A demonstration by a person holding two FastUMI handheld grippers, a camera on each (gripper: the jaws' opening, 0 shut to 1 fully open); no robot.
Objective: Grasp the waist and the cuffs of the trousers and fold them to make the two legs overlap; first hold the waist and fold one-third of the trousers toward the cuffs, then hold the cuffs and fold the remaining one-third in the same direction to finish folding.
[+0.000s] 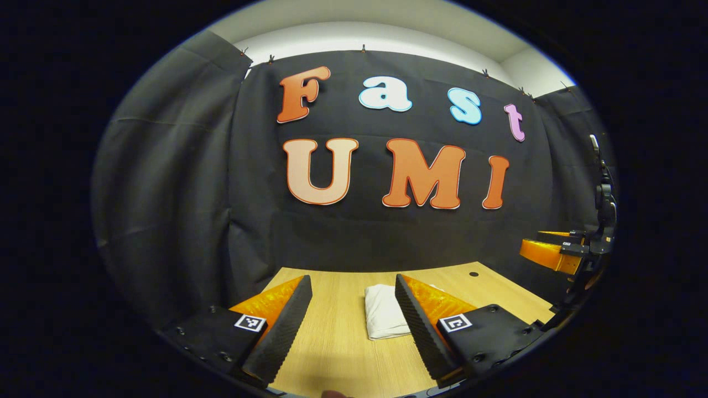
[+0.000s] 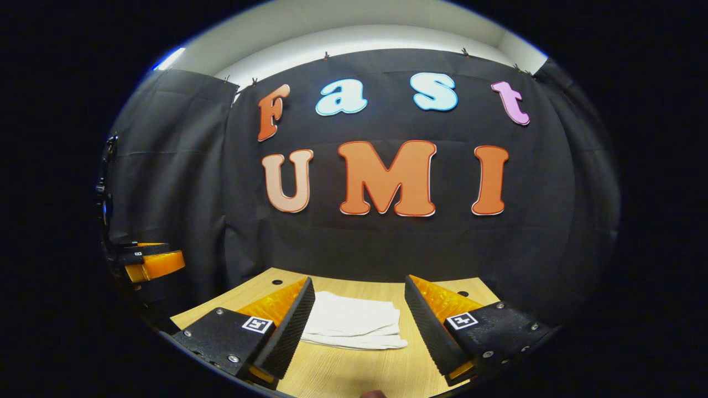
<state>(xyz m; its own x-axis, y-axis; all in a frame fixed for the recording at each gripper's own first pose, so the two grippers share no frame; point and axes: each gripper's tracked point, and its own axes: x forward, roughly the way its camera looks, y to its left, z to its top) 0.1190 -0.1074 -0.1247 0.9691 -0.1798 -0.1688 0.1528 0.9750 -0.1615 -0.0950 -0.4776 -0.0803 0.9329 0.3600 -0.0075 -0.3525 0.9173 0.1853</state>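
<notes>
The white trousers [image 1: 383, 311] lie folded into a small flat bundle on the wooden table [image 1: 337, 342]; the same trousers [image 2: 354, 320] rest just beyond the right gripper's fingers. My left gripper [image 1: 348, 326] is open above the table's near part, the bundle lying partly behind its right finger [image 1: 420, 331]. My right gripper [image 2: 359, 326] is open too, held above the table with the bundle showing between its fingers but farther off, untouched. The right gripper [image 1: 553, 251] also shows at the far right of the left gripper view, and the left gripper [image 2: 149, 260] at the far left of the right gripper view.
The black cloth wall [image 1: 354, 232] closes the booth right behind the table's far edge. Small round holes [image 2: 462, 293] sit in the tabletop near the back. A fingertip [image 2: 373, 394] shows at the bottom edge of the right gripper view.
</notes>
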